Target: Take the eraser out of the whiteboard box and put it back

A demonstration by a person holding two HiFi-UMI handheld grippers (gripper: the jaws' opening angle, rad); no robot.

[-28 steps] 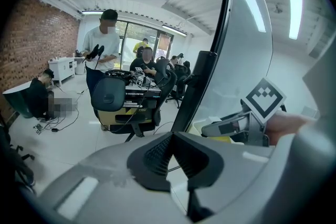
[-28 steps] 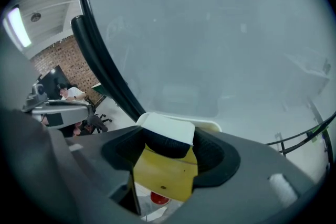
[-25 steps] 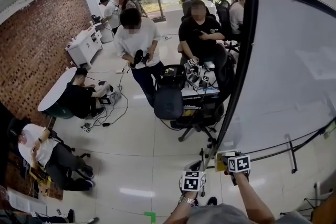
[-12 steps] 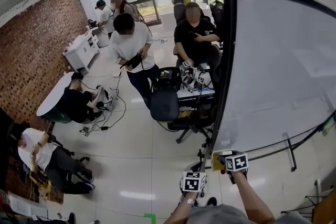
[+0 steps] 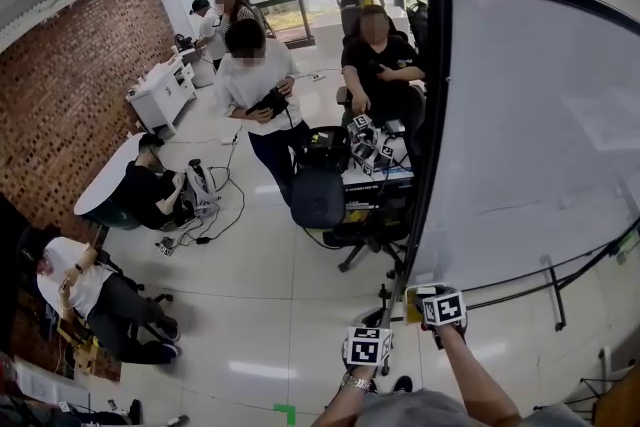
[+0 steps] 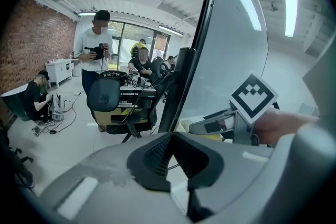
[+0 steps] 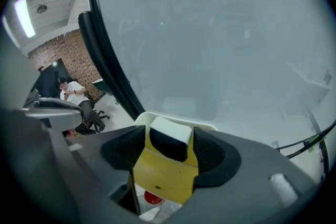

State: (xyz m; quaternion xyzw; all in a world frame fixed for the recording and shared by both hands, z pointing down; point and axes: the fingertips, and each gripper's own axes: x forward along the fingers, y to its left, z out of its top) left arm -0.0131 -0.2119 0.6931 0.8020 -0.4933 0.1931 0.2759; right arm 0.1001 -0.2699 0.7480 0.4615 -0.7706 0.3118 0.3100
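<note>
Big white whiteboard (image 5: 540, 135), frame right. Right gripper (image 7: 169, 149) crept to yellow box (image 7: 165, 181), pinches white-topped eraser block (image 7: 169, 134); left gripper (image 6: 172, 157) closed, empty. Lift likely next.

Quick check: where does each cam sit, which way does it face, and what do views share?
Left gripper view: on the left gripper, jaws together, empty; faces the whiteboard edge and an office chair; right gripper in frame.
Right gripper view: on the right gripper, jaws gripping the eraser at the yellow box; faces the whiteboard.
Head view: on the person's head, steeply down at floor and whiteboard; both forearms and grippers at bottom.
Shared: whiteboard in all three.
</note>
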